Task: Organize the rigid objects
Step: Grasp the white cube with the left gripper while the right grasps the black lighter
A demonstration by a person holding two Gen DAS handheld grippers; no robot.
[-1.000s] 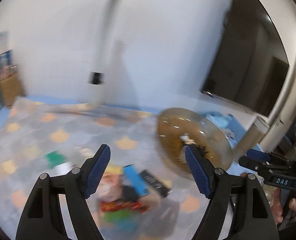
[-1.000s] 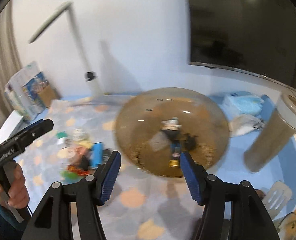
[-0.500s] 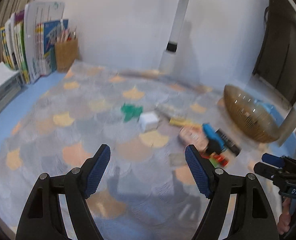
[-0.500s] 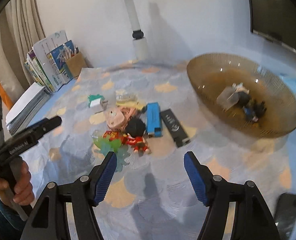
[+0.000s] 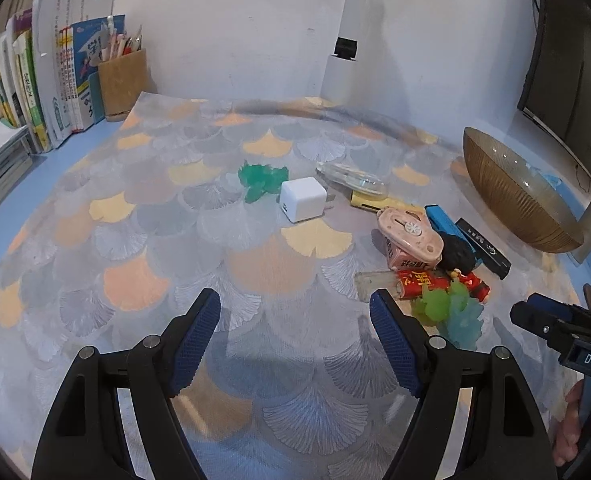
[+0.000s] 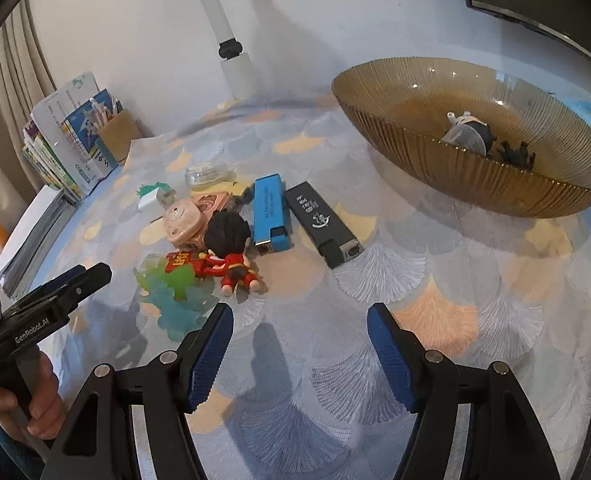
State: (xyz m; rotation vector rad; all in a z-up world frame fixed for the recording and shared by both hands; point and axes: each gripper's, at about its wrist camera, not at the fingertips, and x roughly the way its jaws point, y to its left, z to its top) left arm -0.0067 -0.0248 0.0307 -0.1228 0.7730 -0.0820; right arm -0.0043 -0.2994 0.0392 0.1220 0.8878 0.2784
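Both grippers' blue-padded fingers (image 5: 391, 340) stand wide apart, empty; the right gripper (image 6: 299, 348) has just been opening, likely readying a pick. Ahead lie a red-suited toy figure (image 6: 231, 260), blue lighter (image 6: 269, 216) and black lighter (image 6: 323, 224), loose on the worktop (image 6: 435, 280) beside the ribbed amber glass bowl (image 6: 475, 176)

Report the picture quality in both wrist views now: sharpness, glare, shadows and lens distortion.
Left wrist view: sharp, with strong fisheye bending at the dark rounded edges; soft jaw shadows fall on the fan-patterned table mat. Right wrist view: also sharp; small bright glints dot the ribbed amber glass bowl, the white lamp post casts a grey shadow on the wall, and jaw shadows lie on the mat.
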